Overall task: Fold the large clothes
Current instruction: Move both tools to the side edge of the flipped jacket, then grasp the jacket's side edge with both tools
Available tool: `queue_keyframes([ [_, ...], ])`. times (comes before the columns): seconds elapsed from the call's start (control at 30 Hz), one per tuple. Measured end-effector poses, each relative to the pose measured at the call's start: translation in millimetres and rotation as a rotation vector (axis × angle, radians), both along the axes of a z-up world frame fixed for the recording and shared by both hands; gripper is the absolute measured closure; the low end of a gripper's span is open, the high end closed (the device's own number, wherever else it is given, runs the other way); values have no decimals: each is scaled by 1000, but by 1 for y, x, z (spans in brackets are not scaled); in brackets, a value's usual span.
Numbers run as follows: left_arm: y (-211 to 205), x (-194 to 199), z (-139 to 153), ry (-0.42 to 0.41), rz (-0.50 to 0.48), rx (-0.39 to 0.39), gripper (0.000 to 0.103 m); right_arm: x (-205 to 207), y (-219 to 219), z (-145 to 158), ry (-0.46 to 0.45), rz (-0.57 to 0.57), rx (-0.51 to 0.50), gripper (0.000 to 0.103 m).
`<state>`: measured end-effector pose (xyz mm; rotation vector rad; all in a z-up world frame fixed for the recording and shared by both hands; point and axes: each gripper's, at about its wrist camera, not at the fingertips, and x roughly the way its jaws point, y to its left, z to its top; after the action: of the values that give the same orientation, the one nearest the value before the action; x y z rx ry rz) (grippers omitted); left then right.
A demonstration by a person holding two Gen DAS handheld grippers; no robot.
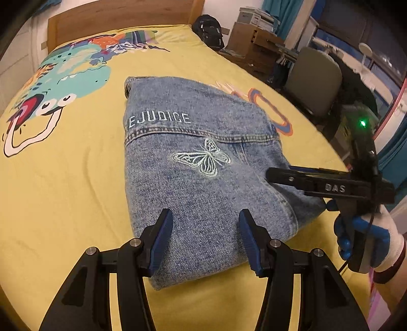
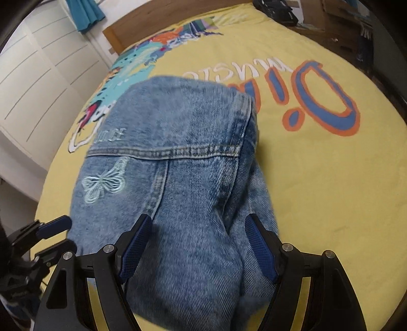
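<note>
A blue denim jacket (image 1: pixel 201 163), folded into a rough rectangle, lies on the yellow printed bedspread (image 1: pixel 76 191), its embroidered butterfly (image 1: pixel 203 159) and lettering facing up. My left gripper (image 1: pixel 205 216) hovers open over the jacket's near edge with nothing between its pads. My right gripper (image 1: pixel 277 174), held by a gloved hand (image 1: pixel 368 236), reaches in over the jacket's right side. In the right wrist view the right gripper (image 2: pixel 199 219) stands wide open above the denim jacket (image 2: pixel 178 152), its pads apart from the cloth. The left gripper (image 2: pixel 63 233) shows at the lower left.
A wooden headboard (image 1: pixel 122 23) closes the bed's far end. A black backpack (image 1: pixel 208 30), cardboard boxes (image 1: pixel 251 38) and a grey chair (image 1: pixel 315 79) stand beyond the bed's right edge. White wardrobe doors (image 2: pixel 38 84) line the other side.
</note>
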<state>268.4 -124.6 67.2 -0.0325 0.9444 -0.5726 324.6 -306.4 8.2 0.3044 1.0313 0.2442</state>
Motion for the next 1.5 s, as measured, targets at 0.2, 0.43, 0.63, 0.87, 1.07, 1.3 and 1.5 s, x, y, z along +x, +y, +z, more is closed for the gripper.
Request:
queue_keyframes([
  [0.2, 25, 16, 13, -7, 82, -51, 31, -5, -29, 18, -22, -74, -6, 25],
  [0.43, 41, 49, -5, 88, 116, -83, 29, 6, -38, -8, 82, -78, 41, 24],
  [0.63, 47, 77, -27, 185, 102, -142, 26, 22, -32, -32, 162, -50, 104, 21],
  [0.87, 49, 98, -42, 246, 63, -206, 19, 39, -31, -46, 195, -10, 176, 21],
  [1.07, 51, 109, -54, 311, 29, -281, 17, 51, -34, -55, 220, 13, 231, 21],
  [1.3, 71, 103, -49, 277, 5, -361, 49, 60, -35, -59, 211, 48, 364, 59],
  [1.5, 94, 94, -27, 225, -9, -376, 63, 59, -23, -34, 112, 69, 366, 78],
])
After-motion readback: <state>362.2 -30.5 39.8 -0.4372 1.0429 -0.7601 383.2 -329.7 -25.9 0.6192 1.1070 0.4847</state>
